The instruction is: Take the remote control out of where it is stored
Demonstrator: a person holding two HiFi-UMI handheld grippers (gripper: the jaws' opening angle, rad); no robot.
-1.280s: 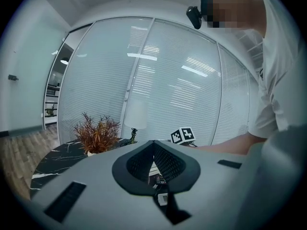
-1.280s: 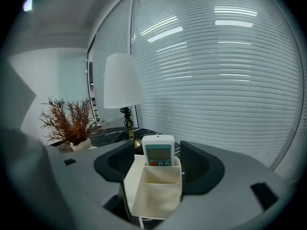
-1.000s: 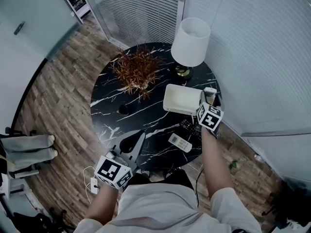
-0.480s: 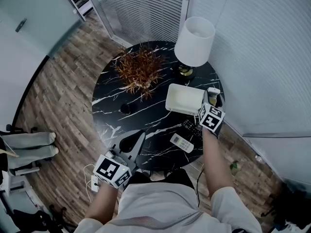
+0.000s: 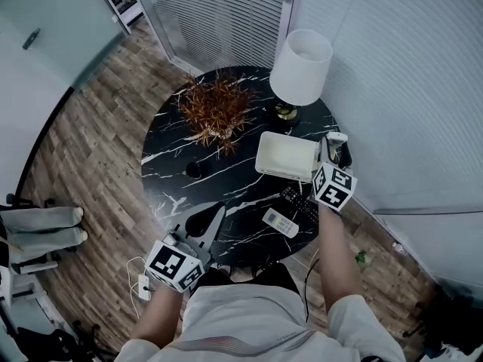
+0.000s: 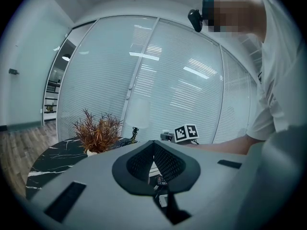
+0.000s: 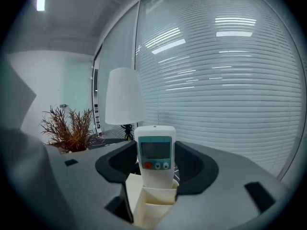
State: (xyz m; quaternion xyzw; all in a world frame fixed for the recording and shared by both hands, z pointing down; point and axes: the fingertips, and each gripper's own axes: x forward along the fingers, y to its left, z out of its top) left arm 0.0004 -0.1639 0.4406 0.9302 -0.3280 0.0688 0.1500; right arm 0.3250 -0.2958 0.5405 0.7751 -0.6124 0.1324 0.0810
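Jaws of our right gripper [image 7: 154, 163], just closing, clamp the remote [image 7: 154, 150]; we hold it higher than before, at the table's [image 5: 173, 173] right edge, foot in its holder [image 7: 147, 206]. Our left gripper [image 6: 153, 146] rests closed, empty.

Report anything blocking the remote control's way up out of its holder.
Nothing visible does. The remote control stands upright in its white holder, with open air above it; the lamp stands farther back.
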